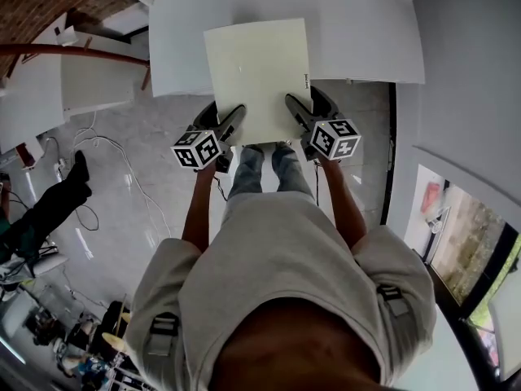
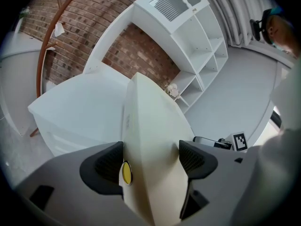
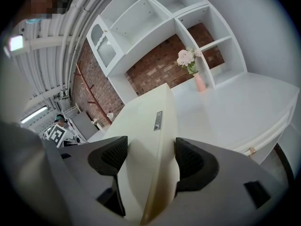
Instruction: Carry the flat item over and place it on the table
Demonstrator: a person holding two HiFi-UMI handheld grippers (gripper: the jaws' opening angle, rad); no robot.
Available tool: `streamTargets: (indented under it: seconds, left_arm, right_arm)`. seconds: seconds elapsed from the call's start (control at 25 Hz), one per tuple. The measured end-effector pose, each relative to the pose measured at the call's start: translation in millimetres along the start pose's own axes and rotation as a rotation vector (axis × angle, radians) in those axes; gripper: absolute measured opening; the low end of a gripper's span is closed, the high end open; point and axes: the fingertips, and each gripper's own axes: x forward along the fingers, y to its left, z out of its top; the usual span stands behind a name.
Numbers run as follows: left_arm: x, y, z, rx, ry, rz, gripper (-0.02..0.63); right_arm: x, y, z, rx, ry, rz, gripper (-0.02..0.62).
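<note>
A flat cream-coloured board (image 1: 259,76) is held level in front of me, its far half over the white table (image 1: 366,47). My left gripper (image 1: 230,125) is shut on the board's near left edge, and my right gripper (image 1: 295,111) is shut on its near right edge. In the left gripper view the board (image 2: 153,140) runs edge-on between both black pads (image 2: 106,166). The right gripper view shows the same board (image 3: 150,140) clamped between the pads (image 3: 190,161), with a small grey label on its edge.
The white table (image 3: 244,107) carries a pink vase of flowers (image 3: 195,69) by the white shelving (image 3: 164,13) and brick wall. A second white table (image 1: 49,80) stands at the left. Cables (image 1: 114,169) trail on the grey floor, and a person's leg (image 1: 49,206) is at far left.
</note>
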Motion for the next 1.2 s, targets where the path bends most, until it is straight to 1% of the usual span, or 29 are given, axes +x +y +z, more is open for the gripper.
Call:
streamTargets:
  seconds: [0.28, 0.4, 0.52, 0.8, 1.2]
  left_arm:
    - [20.3, 9.5, -13.2, -0.016, 0.043, 0.002, 0.37]
    - [26.7, 12.4, -16.7, -0.022, 0.045, 0.009, 0.37]
    - [31.6, 20.1, -11.6, -0.025, 0.038, 0.016, 0.37]
    - [48.4, 34.9, 21.2, -0.01, -0.001, 0.019, 0.37]
    - [83.8, 41.6, 86.3, 0.068, -0.055, -0.004, 0.37]
  right_arm:
    - [7.4, -20.7, -14.6, 0.038, 0.027, -0.029, 0.334]
    - [10.8, -27.9, -18.7, 0.049, 0.037, -0.034, 0.334]
    - [21.5, -30.2, -16.6, 0.051, 0.039, -0.034, 0.334]
    - [52.9, -34.3, 12.2, 0.021, 0.02, -0.017, 0.334]
    - [89.9, -48.0, 68.9, -0.009, -0.045, -0.007, 0.333]
